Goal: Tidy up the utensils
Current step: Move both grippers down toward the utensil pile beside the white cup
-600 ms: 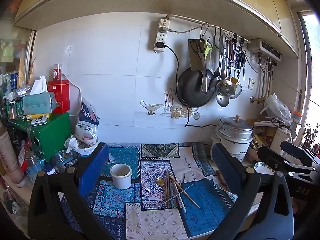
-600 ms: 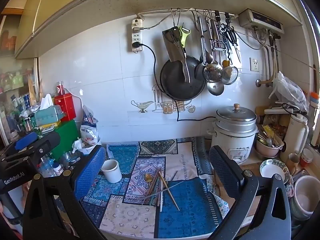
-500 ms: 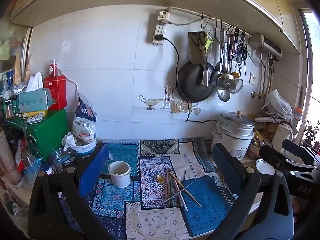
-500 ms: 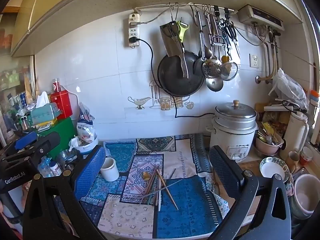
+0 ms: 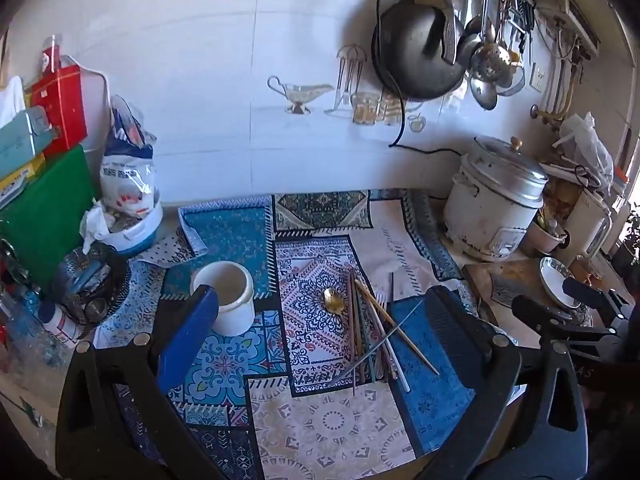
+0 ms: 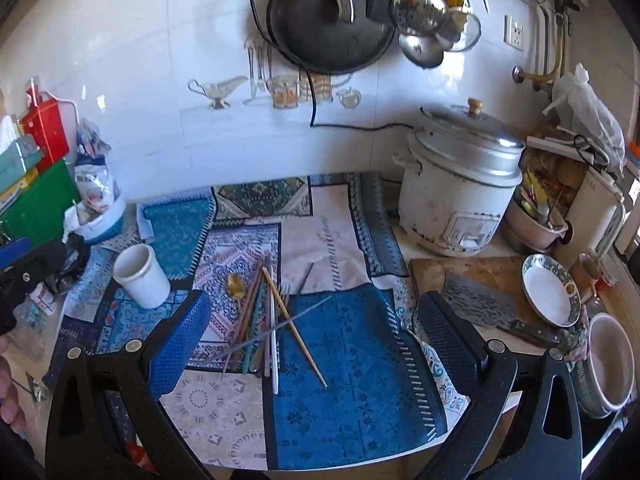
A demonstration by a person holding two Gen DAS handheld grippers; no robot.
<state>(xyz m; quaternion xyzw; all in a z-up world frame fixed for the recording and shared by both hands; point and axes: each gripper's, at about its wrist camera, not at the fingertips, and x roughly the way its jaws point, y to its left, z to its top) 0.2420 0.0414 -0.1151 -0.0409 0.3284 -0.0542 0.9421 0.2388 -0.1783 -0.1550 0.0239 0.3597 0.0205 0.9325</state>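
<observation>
Tilting lower, both views now frame the utensils (image 5: 372, 332) larger

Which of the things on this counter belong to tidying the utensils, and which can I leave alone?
For the job:
- pile of chopsticks
- gold spoon
- white cup, upright and empty, left of the pile

Leave alone:
- rice cooker
- cleaver on the board
- patterned bowl
- hanging wok and ladles
</observation>
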